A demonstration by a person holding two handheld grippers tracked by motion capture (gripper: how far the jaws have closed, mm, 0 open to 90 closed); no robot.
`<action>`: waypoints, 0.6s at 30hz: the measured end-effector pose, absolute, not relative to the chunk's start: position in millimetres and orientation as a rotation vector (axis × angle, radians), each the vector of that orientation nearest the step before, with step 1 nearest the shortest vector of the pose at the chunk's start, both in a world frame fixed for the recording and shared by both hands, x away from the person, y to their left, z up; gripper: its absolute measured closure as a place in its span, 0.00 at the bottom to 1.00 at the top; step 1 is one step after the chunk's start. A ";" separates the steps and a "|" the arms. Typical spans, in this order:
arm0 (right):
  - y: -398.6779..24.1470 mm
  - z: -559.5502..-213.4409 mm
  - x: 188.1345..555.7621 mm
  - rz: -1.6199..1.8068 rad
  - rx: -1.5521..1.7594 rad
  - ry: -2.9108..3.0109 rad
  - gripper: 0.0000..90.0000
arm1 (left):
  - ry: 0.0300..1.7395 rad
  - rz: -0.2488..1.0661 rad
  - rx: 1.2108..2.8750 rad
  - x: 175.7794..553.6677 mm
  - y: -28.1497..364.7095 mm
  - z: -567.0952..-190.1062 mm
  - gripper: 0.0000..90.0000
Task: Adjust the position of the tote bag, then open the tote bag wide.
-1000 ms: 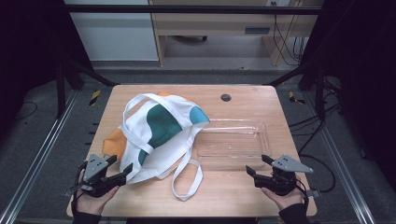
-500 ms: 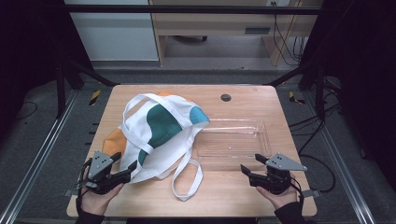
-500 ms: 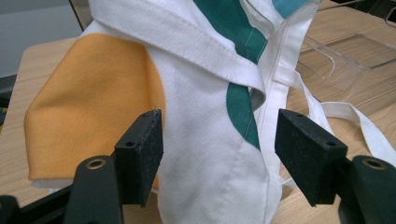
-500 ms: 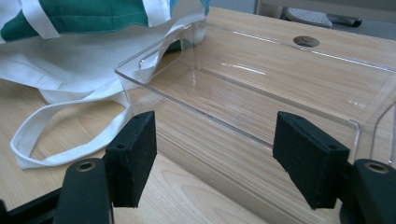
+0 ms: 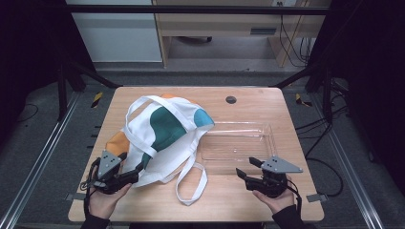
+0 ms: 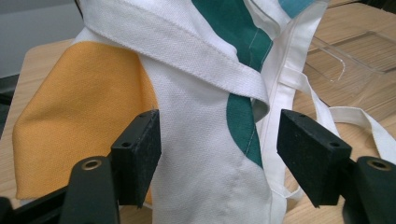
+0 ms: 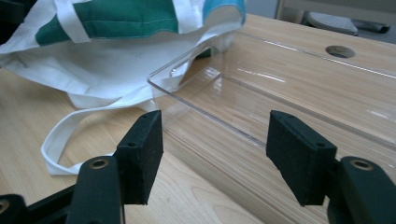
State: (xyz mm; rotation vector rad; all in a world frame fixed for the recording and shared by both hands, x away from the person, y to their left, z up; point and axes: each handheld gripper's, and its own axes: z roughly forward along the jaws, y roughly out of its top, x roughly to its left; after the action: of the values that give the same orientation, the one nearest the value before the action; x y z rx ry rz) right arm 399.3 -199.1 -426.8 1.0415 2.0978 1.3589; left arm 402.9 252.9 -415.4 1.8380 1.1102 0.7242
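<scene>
A white cloth tote bag [image 5: 165,138] with green, teal and orange patches lies crumpled on the left half of the wooden table [image 5: 267,98], its white straps looped across it and one strap trailing toward the front edge. Its right side overlaps the near-left corner of a clear plastic tray [image 5: 239,143]. The left gripper [image 5: 130,164] sits at the bag's front-left corner, jaws spread with white and green fabric between them, the pads not pressing. The right gripper [image 5: 246,168] hovers just before the tray's front wall; its jaws have just been closing, yet stand apart, pinching nothing.
</scene>
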 end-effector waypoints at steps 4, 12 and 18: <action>-190.7 -426.7 400.4 1.366 1.020 2.120 0.42 | 1.112 0.722 1.849 403.1 251.2 -417.6 0.32; -163.4 -428.2 403.9 1.400 0.979 2.181 0.45 | 1.123 0.751 1.884 405.2 249.7 -421.4 0.26; -147.1 -429.6 405.8 1.412 0.950 2.216 0.45 | 1.141 0.749 1.903 408.7 250.0 -424.9 0.24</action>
State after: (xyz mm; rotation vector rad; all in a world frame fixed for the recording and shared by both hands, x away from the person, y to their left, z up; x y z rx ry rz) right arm 405.8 -147.1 -429.6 0.9496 2.2160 1.4122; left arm 408.7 250.0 -424.9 1.9027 1.1412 0.7488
